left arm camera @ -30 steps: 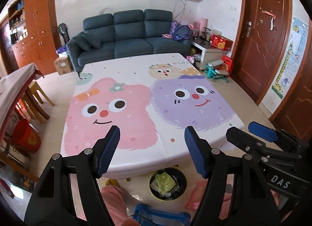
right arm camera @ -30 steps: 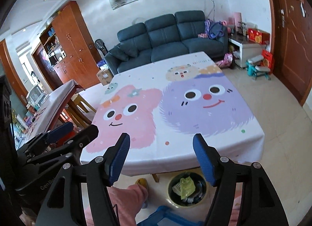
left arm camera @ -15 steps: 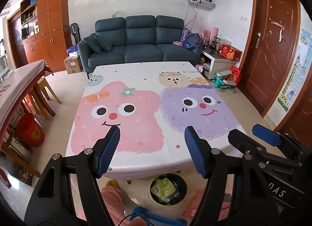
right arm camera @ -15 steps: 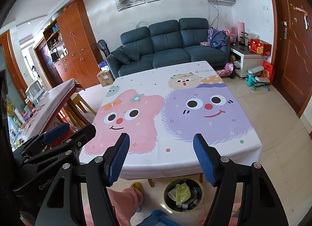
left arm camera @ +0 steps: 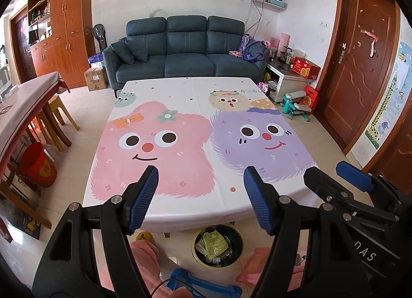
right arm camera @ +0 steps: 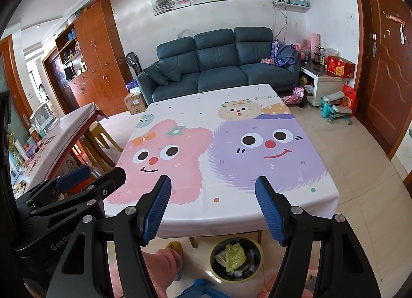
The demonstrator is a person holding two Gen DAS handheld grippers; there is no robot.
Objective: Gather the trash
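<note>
**Caller:** What have you got in front of you right now?

**Operator:** I've got both tools up over the near edge of the table. My left gripper (left arm camera: 200,197) has its jaws spread wide with nothing between the blue pads, only the cartoon tablecloth (left arm camera: 195,128) behind them. My right gripper (right arm camera: 212,206) is the same: wide apart, nothing held.

**Caller:** And the trash?

**Operator:** I see none on the cloth. All the trash I can find sits in the trash bin (left arm camera: 217,245) on the floor, low centre of the left wrist view, tucked just under the table's near edge. In the right wrist view the bin (right arm camera: 235,255) is bottom centre, below and between my pads.

**Caller:** What's in it?

**Operator:** On top there's a crumpled yellow-green wrapper (left arm camera: 212,242), with pale scraps of paper or plastic around it. Deeper down it's too dark for me to tell.

**Caller:** How would that handle?

**Operator:** I'd judge the wrapper feather-light, soft and a bit slick; it'll crush, not resist. I'd pinch a raised fold near its middle, not a flat edge, which could slide out of the pads. The bin looks like a light round tub with a yellow rim. If it has to move, I'd clamp the rim wall at the near side and keep it level so nothing tips out.

**Caller:** Anything in the way?

**Operator:** A pink sleeve (right arm camera: 159,264) and a blue stool (left arm camera: 203,285) crowd the bottom of the frame beside the bin.
</note>
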